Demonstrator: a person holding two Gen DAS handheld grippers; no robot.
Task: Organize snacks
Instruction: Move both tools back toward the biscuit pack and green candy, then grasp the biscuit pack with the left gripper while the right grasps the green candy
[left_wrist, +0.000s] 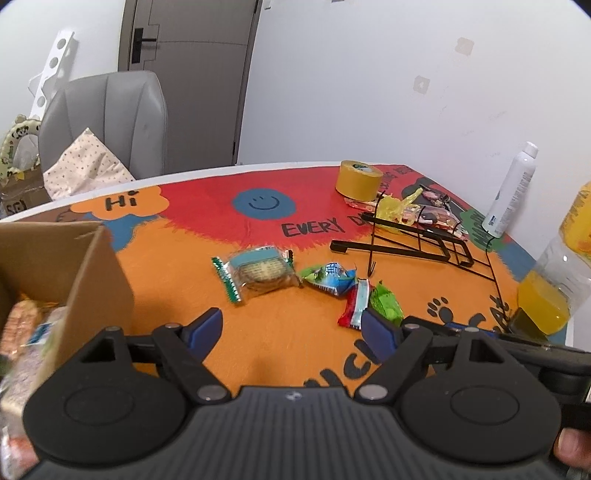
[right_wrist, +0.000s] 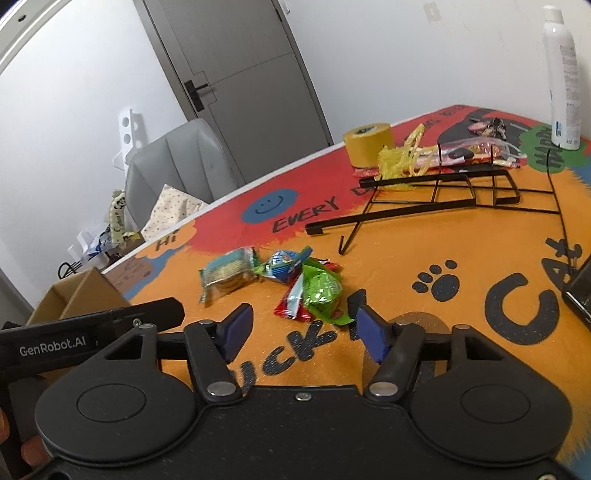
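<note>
- Left gripper (left_wrist: 291, 323): jaws spread wide, nothing between the blue pads, hovering just right of the cardboard box (left_wrist: 92, 280).
- Right gripper (right_wrist: 301, 325): also spread and empty, aimed at the loose snack pile; the green packet (right_wrist: 322, 291) is the nearest item to it.
- Box sits at the near-left corner of the tablecloth (left_wrist: 258, 343). Several wrapped snacks are already inside, blurred, so no count.
- Still loose on the cloth, all right of the box: cracker pack (left_wrist: 258, 273) closest to it, then blue-green packet (left_wrist: 330, 277), red-white packet (left_wrist: 355, 306), and the green one furthest, the last three touching or overlapping.
- More wrappers lie far right of the box, under and behind the black wire rack (left_wrist: 417, 240), beside the yellow tape roll (left_wrist: 358, 180). Can't tell if they're in scope.
- Judgement: partly done. Four loose items minimum left to box; cracker pack looks like the easiest left-hand pick.
</note>
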